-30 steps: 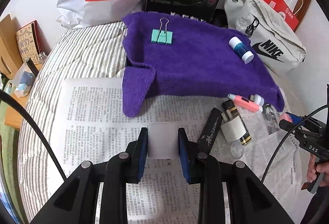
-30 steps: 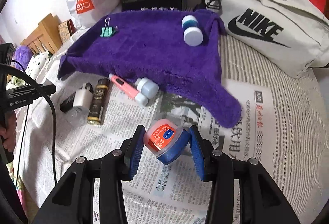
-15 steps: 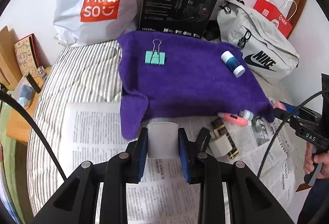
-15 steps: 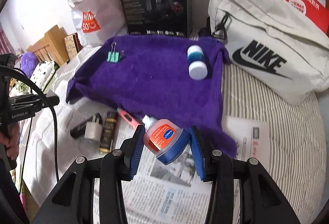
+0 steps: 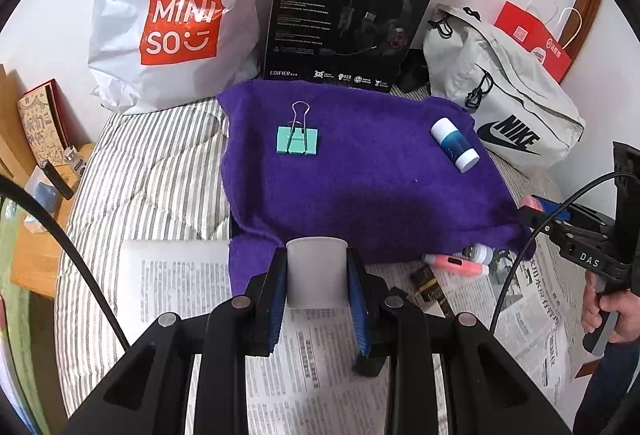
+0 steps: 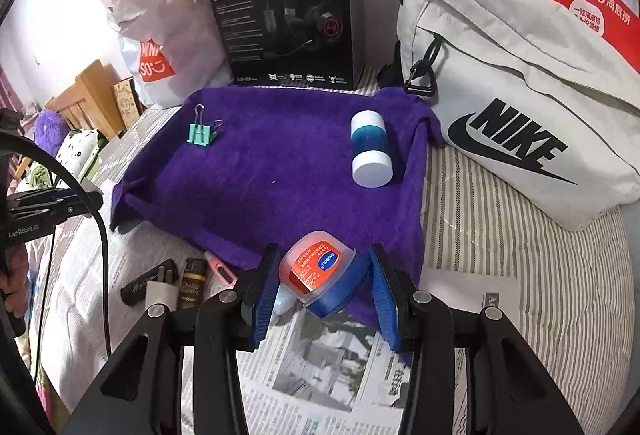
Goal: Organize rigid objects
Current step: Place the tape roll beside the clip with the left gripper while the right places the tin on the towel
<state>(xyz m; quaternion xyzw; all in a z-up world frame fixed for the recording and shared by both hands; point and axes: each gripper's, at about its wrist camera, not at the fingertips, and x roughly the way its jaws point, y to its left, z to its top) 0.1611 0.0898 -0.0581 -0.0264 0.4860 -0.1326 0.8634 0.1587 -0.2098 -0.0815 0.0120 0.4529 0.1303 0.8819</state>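
Note:
My left gripper [image 5: 317,275] is shut on a small white plastic cup [image 5: 316,271], held above the near edge of the purple towel [image 5: 360,179]. My right gripper [image 6: 324,277] is shut on a red-and-blue jar [image 6: 320,271], tilted, above the towel's near edge [image 6: 280,175]. On the towel lie a teal binder clip [image 5: 298,139], which also shows in the right wrist view [image 6: 202,133], and a blue-and-white tube [image 5: 455,144], also in the right wrist view [image 6: 370,149]. The right gripper shows at the right of the left wrist view [image 5: 552,211].
On the newspaper [image 5: 320,363] lie a pink pen [image 5: 456,264], a dark-and-gold bottle [image 6: 192,281], a white plug [image 6: 160,293] and a black stick [image 6: 140,287]. Behind the towel stand a Miniso bag [image 5: 172,19], a black headset box [image 5: 348,11] and a Nike bag [image 6: 520,115].
Both grippers have risen and moved forward towards the purple towel, each still holding its object. The loose items on the newspaper now sit lower and nearer in both views.

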